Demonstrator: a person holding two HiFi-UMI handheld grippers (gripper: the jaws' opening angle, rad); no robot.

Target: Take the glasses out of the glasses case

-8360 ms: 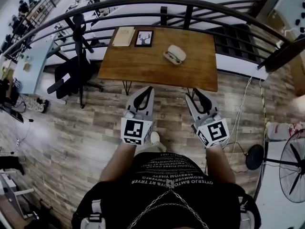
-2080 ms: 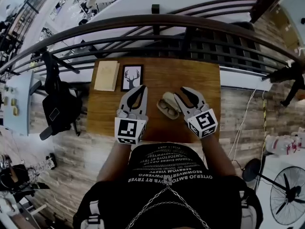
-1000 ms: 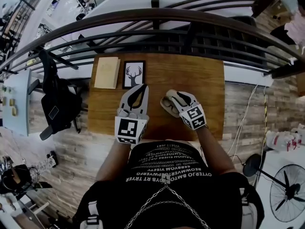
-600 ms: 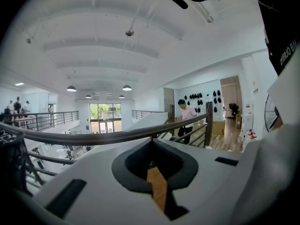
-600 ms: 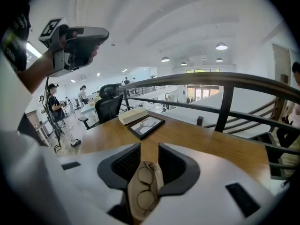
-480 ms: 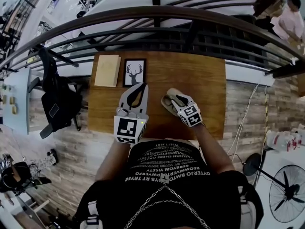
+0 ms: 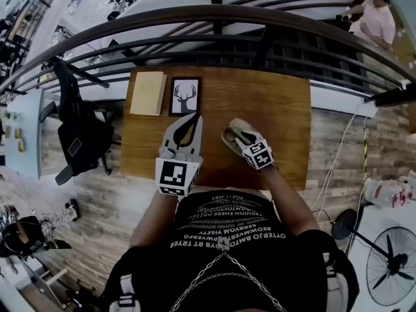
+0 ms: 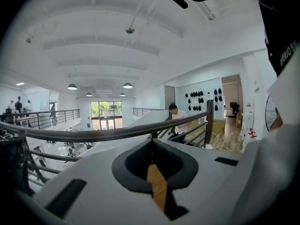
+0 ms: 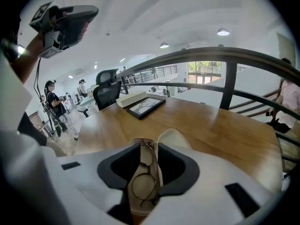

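Observation:
A cream glasses case point(image 7: 232, 128) lies open on the wooden table point(image 7: 276, 112). In the right gripper view, thin-rimmed glasses point(image 9: 143, 186) rest in its tray, and its lid point(image 9: 174, 137) stands up behind. My right gripper point(image 7: 236, 135) is lowered onto the case. Its jaws point(image 9: 149, 147) are a narrow gap apart, with the glasses showing between them. My left gripper point(image 7: 193, 119) hangs above the table left of the case, shut and empty. Only a slit of wood shows between its jaws point(image 8: 153, 167).
A framed deer picture point(image 7: 185, 96) and a pale book point(image 7: 148, 84) lie at the table's far left. A dark metal railing point(image 7: 214, 18) runs just beyond the table. A black office chair point(image 7: 81, 138) stands to the left. A person point(image 7: 374, 18) is beyond the railing.
I walked up to the table. Over the last second my right gripper dropped down onto the open case. The left gripper stayed in place.

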